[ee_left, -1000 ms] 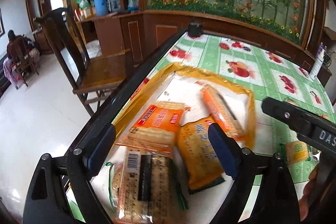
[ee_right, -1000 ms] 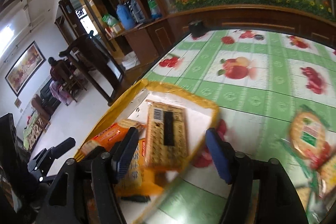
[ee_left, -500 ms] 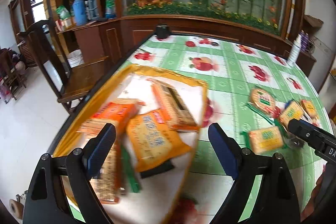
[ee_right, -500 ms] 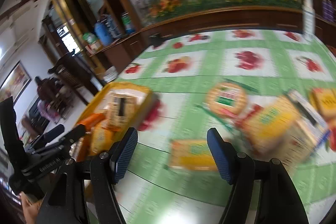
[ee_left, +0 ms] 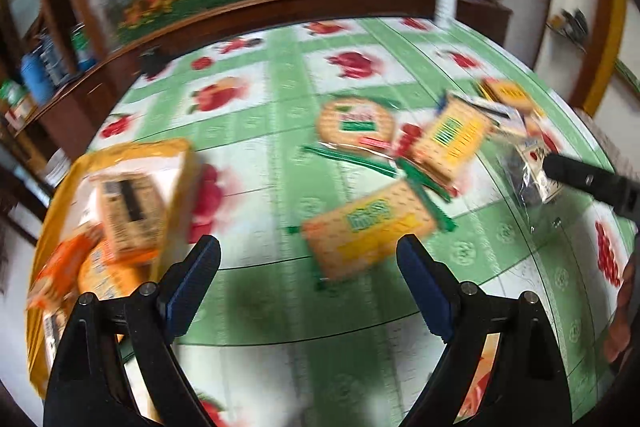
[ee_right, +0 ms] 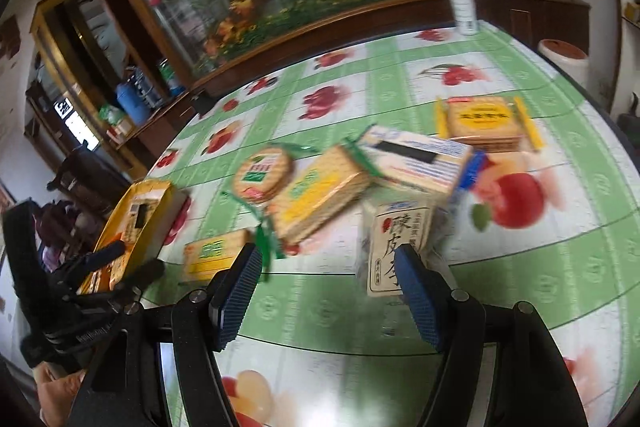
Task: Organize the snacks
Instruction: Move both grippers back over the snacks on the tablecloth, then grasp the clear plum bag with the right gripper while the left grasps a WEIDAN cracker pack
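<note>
Snacks: loose packets lie ahead of both my jaws on the tablecloth (ee_right: 400, 75); others already sit in the yellow tray (ee_left: 60, 187), off to the left of my left jaws.
Left gripper (ee_left: 308, 287): released, jaws wide, nothing between them.
Right gripper (ee_right: 328, 291): released, jaws wide, nothing gripped; the white packet only brushes past the right pad.
Square cracker pack (ee_left: 368, 227): just ahead of my left jaws, flat. By my judgement light, crackers brittle, film slippery. Hold across the short sides, gently.
White packet (ee_right: 396, 247): just ahead of my right jaws, near the right pad, in clear crinkly wrap. Probably light and soft-skinned; grip the body, not the loose film.
Round cracker pack (ee_right: 262, 175): further ahead, left of centre. Fragile; pinch across the disc edges.
Blue-striped pack (ee_right: 420, 163): beyond the white packet, leaning on a yellow-green pack (ee_right: 320, 195). Stiffish, likely easy to clamp on the long sides.
Yellow pack (ee_right: 484, 123): farthest, ahead and right, lying apart.
Caution: pictures blurred; exact contacts between piled packets unclear.
</note>
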